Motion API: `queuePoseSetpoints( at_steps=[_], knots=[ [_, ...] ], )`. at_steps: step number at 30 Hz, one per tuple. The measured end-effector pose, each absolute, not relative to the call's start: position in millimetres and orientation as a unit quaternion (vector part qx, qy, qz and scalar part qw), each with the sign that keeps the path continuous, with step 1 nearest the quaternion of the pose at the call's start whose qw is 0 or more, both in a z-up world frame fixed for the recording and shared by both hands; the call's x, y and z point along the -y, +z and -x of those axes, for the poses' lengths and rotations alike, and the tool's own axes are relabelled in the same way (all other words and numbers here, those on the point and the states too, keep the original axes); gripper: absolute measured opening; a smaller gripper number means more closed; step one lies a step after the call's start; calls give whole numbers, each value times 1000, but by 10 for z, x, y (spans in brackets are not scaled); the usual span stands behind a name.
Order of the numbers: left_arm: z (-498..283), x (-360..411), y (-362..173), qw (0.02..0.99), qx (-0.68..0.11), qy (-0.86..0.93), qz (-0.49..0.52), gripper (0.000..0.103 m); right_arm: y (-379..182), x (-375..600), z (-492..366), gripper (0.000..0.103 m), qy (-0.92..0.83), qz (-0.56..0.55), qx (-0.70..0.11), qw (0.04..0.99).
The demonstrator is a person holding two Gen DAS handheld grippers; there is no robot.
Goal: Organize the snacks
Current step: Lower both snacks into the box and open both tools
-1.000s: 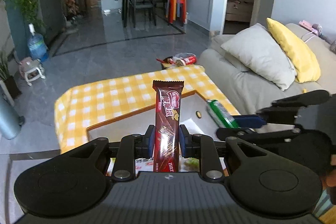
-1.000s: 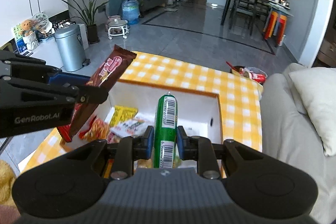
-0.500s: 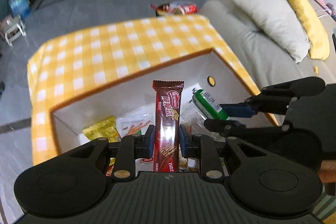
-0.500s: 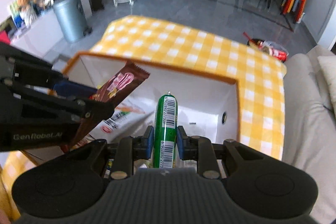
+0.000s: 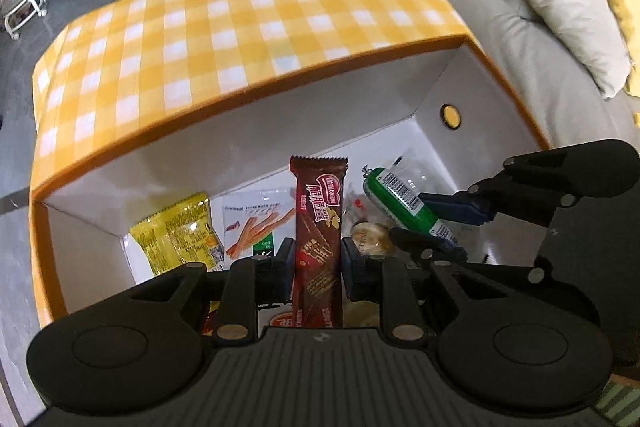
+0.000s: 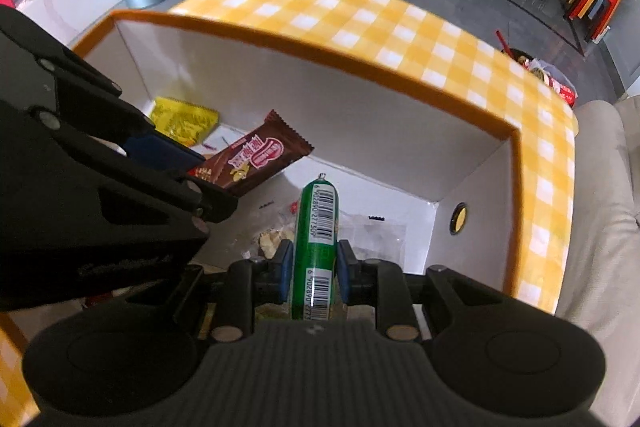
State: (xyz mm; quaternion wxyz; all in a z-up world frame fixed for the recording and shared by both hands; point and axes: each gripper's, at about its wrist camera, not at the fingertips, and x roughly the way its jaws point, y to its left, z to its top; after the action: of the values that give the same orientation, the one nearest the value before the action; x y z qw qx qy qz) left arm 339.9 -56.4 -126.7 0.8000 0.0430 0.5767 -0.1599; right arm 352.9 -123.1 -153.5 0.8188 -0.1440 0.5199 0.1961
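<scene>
Now chocolate bar (image 5: 319,227) between left claw (image 5: 318,265) pads

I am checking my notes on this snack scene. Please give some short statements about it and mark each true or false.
1. The left gripper is shut on a brown chocolate bar. True.
2. The right gripper has open jaws and holds nothing. False: it is shut on a green sausage stick.
3. A yellow packet lies inside the white box. True.
4. The tablecloth is blue striped. False: it is yellow and white checked.
</scene>
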Motion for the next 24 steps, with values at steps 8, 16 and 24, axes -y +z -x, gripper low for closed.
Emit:
queuePoseSetpoints(
  at_steps=[8, 16, 24],
  knots=[
    [-3410, 530, -1347, 797, -581, -159, -38, 28, -1592, 1190, -3580, 20, 192, 144, -529, 814],
    [-3338, 403, -1114, 818, -557, -140, -27, 72, -1471, 1350, -3627, 52, 167, 100, -530, 825],
    [-3110, 318, -580, 857, -494, -143, -32, 75, -1042, 1469, -3494, 71, 166, 58, -498, 849]
  ],
)
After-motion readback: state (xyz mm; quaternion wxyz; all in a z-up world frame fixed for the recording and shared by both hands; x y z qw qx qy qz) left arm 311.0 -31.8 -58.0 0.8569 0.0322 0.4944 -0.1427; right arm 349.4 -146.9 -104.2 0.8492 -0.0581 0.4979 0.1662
